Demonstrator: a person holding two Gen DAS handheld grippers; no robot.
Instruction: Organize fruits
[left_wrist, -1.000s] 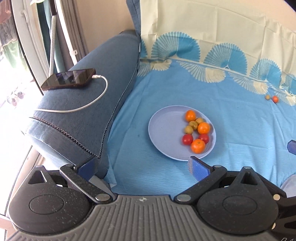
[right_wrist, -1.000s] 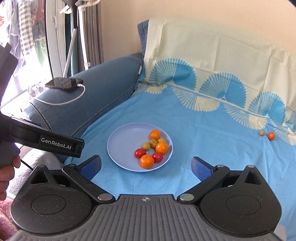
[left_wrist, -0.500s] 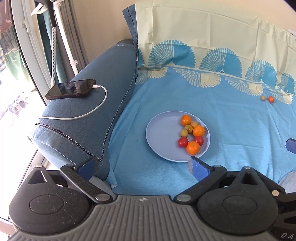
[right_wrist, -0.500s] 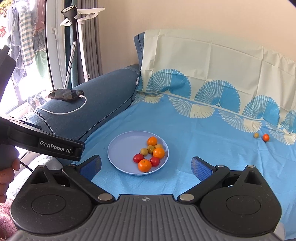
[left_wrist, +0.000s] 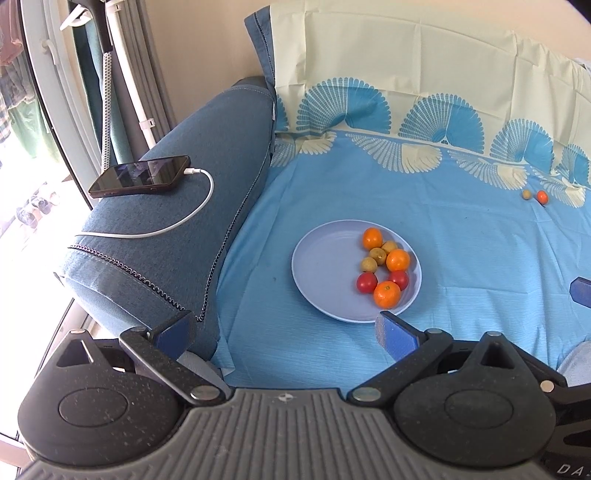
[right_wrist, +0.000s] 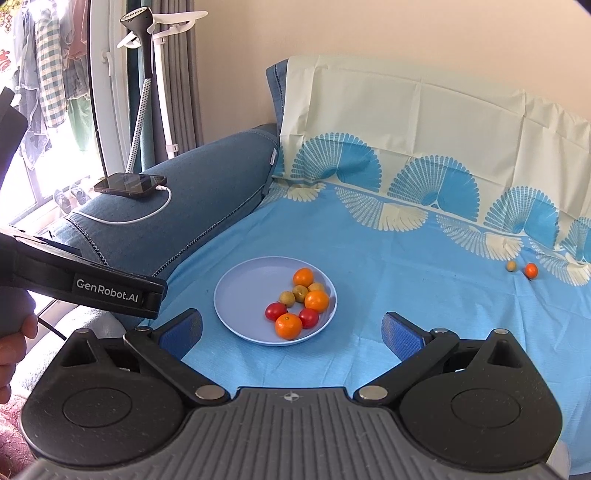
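On the sofa seat, draped with a blue cloth (right_wrist: 388, 258) printed with fan shapes, a pale lilac plate (right_wrist: 240, 295) sits nearer the left armrest than the far right side. Fruit is bunched on the plate's right half: three small oranges (right_wrist: 288, 326), two red tomatoes (right_wrist: 274, 311) and three yellowish-brown round fruits (right_wrist: 287, 297), most touching one another. Left half of plate bare. Well apart, toward the seat's far right edge where it meets the backrest, one small brownish fruit (right_wrist: 511, 265) lies just beside one small orange-red fruit (right_wrist: 531, 270); whether they touch, cannot tell. Same pair shows in the left wrist view at upper right (left_wrist: 542, 196). Left tongs (left_wrist: 284, 330) spread wide, nothing between the blue pads, hanging above the seat's near edge, near side of the plate; left pad over the armrest corner. Right tongs (right_wrist: 291, 330) also spread wide and empty, the plate's near rim framed between the pads. Neither pair touches plate or fruit. The left tool's black body, lettered GenRobot.AI (right_wrist: 107, 291), crosses the right wrist view at left, with part of a hand (right_wrist: 14, 339) gripping it at the frame edge. On the dark blue armrest (left_wrist: 177, 229) a black phone (left_wrist: 142, 176) lies flat, white cable (left_wrist: 192, 218) plugged in and looping across the fabric. A garment steamer stand (right_wrist: 147, 74) and curtains stand behind the armrest.
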